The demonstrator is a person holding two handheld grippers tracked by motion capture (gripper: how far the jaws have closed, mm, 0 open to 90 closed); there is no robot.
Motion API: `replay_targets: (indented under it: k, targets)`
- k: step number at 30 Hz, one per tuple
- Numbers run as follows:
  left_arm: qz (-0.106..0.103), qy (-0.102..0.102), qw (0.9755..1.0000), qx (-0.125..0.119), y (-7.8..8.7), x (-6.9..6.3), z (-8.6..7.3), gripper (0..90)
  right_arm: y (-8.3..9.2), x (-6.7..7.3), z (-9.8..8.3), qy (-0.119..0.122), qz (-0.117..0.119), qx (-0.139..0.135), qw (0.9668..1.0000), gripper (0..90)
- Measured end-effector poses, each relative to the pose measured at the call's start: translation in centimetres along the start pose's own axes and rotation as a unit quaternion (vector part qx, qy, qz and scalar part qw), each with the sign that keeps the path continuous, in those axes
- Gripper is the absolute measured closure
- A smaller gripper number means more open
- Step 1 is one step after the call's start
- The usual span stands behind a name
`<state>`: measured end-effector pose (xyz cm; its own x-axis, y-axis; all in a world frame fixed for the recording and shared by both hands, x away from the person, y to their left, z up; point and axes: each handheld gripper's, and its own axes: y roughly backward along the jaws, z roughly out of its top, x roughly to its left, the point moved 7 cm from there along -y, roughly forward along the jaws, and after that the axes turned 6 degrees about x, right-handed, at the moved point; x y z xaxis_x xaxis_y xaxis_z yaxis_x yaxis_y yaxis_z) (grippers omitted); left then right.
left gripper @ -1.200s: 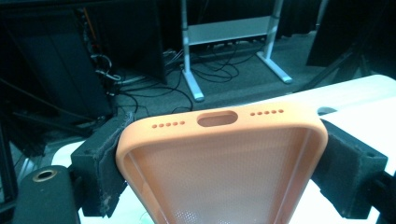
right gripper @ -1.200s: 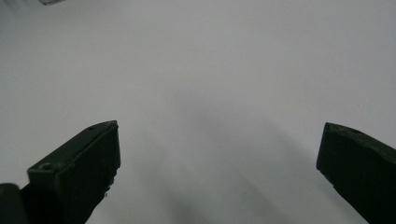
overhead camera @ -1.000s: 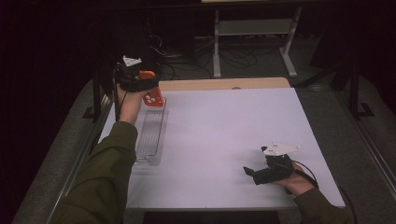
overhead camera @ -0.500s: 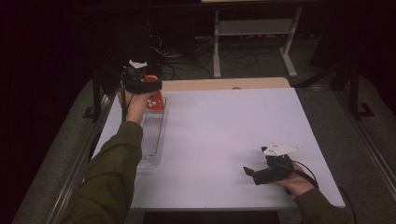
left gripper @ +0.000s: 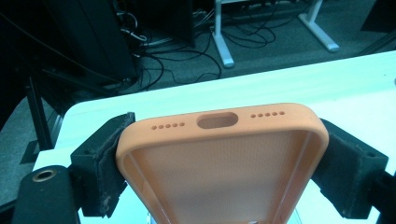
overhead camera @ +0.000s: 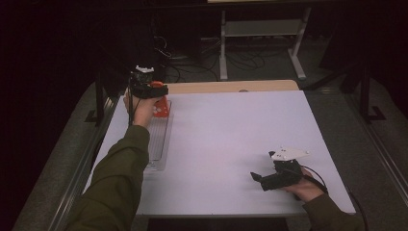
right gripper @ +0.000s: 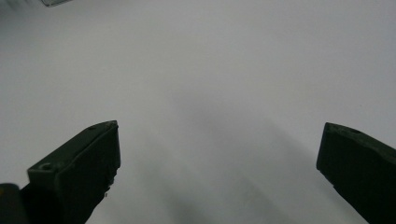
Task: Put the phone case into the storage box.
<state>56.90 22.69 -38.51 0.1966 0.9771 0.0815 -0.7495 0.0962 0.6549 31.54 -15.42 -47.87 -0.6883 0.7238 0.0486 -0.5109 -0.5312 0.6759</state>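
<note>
Since a second earlier, the left gripper (overhead camera: pixel 150 89) had sunk, clamped on the orange phone case (left gripper: pixel 224 163) over the clear tray (overhead camera: pixel 161 139). The right gripper (right gripper: pixel 219 168) rested agape on the white table (overhead camera: pixel 231 125); the room was dark.

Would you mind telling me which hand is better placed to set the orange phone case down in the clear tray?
Left. The left gripper is clamped on the orange phone case, above the far end of the clear tray. The right gripper rests open on the table, well away from it.
</note>
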Motion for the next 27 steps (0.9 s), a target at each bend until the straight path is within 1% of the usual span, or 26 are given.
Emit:
replay_targets:
  k: [1,2,4,7,9,10,12,13,14,16,17,21,23,25,26,27]
  targets:
    - [0.001,0.003,1.0000,0.003,-0.1,0.0,-0.1,14.6,0.0,0.0,0.0,0.000,0.000,0.000,1.0000,0.0]
    - [0.003,0.000,1.0000,0.006,-0.1,0.1,-0.1,14.6,0.0,0.0,0.0,0.000,0.000,0.000,1.0000,0.0]
    - [-0.001,0.002,1.0000,0.007,-0.3,0.0,-0.2,14.6,0.0,0.0,0.0,0.000,-0.001,0.000,1.0000,0.0]
    - [-0.001,0.000,1.0000,0.008,-0.5,-0.1,-0.2,14.6,0.0,0.0,0.0,0.000,0.000,0.000,1.0000,0.0]
    - [0.002,0.002,0.9999,0.012,-0.6,-0.1,-0.3,14.6,0.0,-0.1,0.0,0.000,-0.001,-0.001,1.0000,0.0]
    - [0.001,0.000,0.9999,0.013,-0.7,0.0,-0.3,14.6,0.0,-0.1,0.0,0.000,-0.001,-0.001,1.0000,0.0]
    - [0.002,0.002,0.9999,0.011,-0.8,0.0,-0.3,14.6,0.1,-0.1,0.0,-0.001,-0.001,-0.001,1.0000,0.0]
    - [0.001,0.005,0.9999,0.014,-0.8,-0.1,-0.4,14.6,0.1,-0.1,0.0,-0.001,-0.001,-0.001,1.0000,0.0]
    - [0.001,0.001,0.9999,0.013,-0.9,0.0,-0.4,14.6,0.1,0.0,0.0,-0.001,-0.001,-0.001,1.0000,0.0]
    - [0.001,0.001,0.9999,0.014,-1.1,0.0,-0.4,14.5,0.1,0.0,0.0,-0.001,-0.001,-0.001,1.0000,0.0]
    - [0.001,0.004,0.9999,0.014,-1.1,-0.1,-0.4,14.5,0.1,0.0,0.0,-0.003,0.000,0.000,1.0000,0.0]
    - [0.002,0.006,0.9999,0.010,-1.4,0.0,-0.4,14.4,0.1,0.0,0.0,-0.003,0.000,-0.001,1.0000,0.0]
    - [0.004,0.002,1.0000,0.009,-1.5,0.1,-0.3,14.3,0.1,0.0,0.0,-0.003,0.000,-0.001,1.0000,0.0]
    - [0.003,0.005,1.0000,0.006,-1.7,0.0,-0.3,14.1,0.1,0.1,0.0,-0.005,0.002,0.001,1.0000,0.0]
    - [0.003,-0.002,1.0000,0.005,-1.8,0.0,-0.2,14.1,0.1,0.1,0.0,-0.005,0.002,0.001,1.0000,0.0]
    - [0.001,0.000,1.0000,0.004,-1.9,-0.1,-0.2,14.1,0.1,0.1,0.0,-0.005,0.002,0.001,1.0000,0.0]
